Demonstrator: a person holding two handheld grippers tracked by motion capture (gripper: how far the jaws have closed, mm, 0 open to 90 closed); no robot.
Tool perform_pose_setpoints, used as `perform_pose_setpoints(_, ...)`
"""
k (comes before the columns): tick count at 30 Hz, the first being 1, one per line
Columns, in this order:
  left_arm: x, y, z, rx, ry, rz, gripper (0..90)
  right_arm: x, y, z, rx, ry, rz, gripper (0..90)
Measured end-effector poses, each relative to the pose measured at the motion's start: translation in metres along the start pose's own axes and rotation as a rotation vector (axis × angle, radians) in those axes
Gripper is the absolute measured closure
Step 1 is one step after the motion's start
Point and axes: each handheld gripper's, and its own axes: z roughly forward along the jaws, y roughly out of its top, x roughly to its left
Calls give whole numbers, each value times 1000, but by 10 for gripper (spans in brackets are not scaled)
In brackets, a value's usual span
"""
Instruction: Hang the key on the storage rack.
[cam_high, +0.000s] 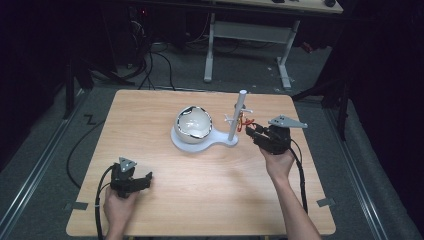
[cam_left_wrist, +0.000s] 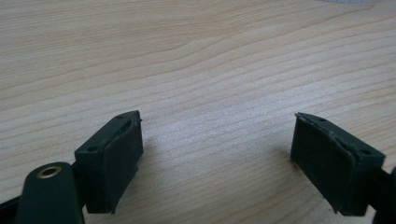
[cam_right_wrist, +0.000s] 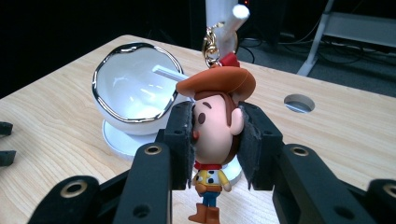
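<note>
One keychain (cam_right_wrist: 212, 135) clamped in my right gripper (cam_right_wrist: 215, 140), left gripper (cam_left_wrist: 217, 158) open; next, hook its clasp (cam_right_wrist: 211, 46) onto the stand (cam_high: 239, 117).

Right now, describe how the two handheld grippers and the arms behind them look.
Both the left gripper and the right gripper are black, two-jawed tools with dark, flat rectangular pads, brass-ringed screw holes along the jaw arms, a grey three-cornered plate on top, and a black cable trailing back. The forearms are bare, with no sleeves showing.

Right gripper (cam_high: 254, 131) beside white stand's post (cam_high: 237, 116), something small and red at its tips. Left gripper (cam_high: 145, 178) low on table (cam_high: 150, 107), well apart.
</note>
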Motion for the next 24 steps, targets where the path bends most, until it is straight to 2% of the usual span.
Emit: perform_pose_setpoints(24,0,0,0,0,2,1,172,-10,-9,19,28,-11,52,668)
